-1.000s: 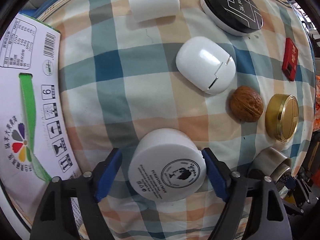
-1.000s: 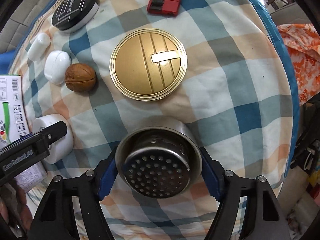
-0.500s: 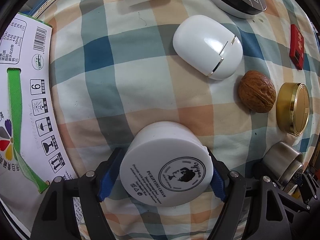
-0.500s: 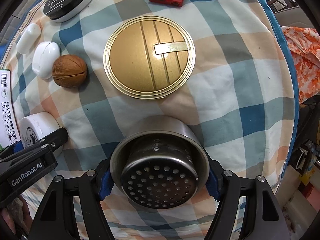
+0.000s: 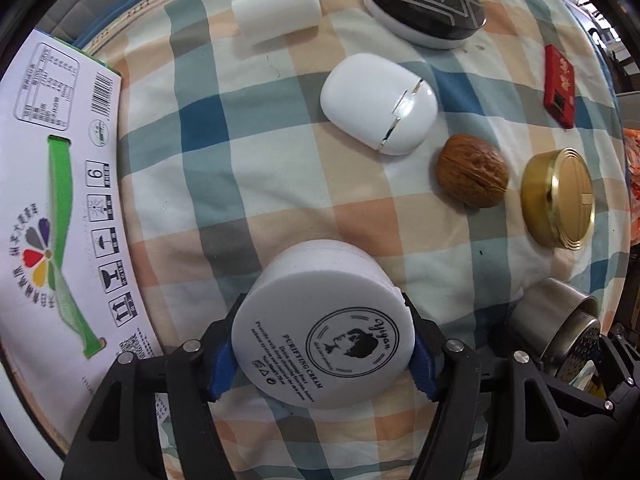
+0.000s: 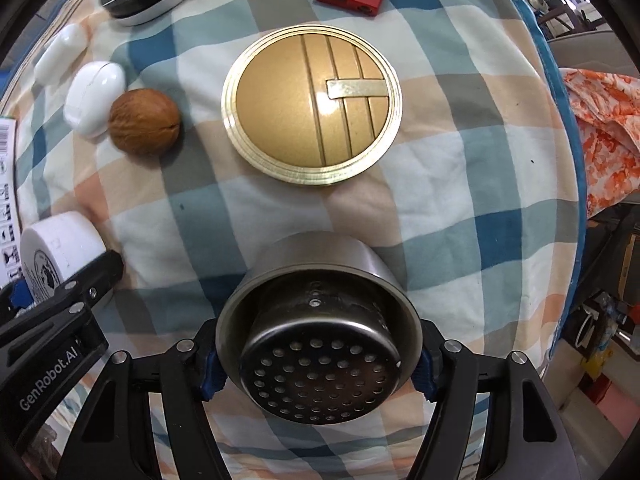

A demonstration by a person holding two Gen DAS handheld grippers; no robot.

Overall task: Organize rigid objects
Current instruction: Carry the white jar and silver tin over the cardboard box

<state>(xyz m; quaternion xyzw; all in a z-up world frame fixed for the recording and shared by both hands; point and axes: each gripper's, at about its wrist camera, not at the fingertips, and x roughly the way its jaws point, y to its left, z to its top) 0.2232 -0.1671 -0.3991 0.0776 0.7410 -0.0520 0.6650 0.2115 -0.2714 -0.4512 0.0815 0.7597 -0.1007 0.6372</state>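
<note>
Rigid objects are laid out on a checked cloth [image 5: 248, 168]. A white cream jar [image 5: 322, 342] sits between the blue pads of the left gripper [image 5: 320, 354]; its jaws are closing, and both pads are seen against the jar's sides. A steel strainer cup [image 6: 318, 346], with its perforated base turned toward the camera, is framed by the right gripper [image 6: 318, 360], whose jaws are also closing with the pads at the cup's rim. Beyond the strainer cup, a gold round tin [image 6: 312, 108] rests near the middle of the cloth. A walnut [image 5: 472, 176] lies just beside a white oval case [image 5: 378, 102]. Toward the cloth's far edge are a white cylinder [image 5: 278, 10], a black-lidded tin [image 5: 426, 2] and a red lighter [image 5: 559, 86]. A printed carton [image 5: 60, 200] lies along the cloth's left edge.
</note>
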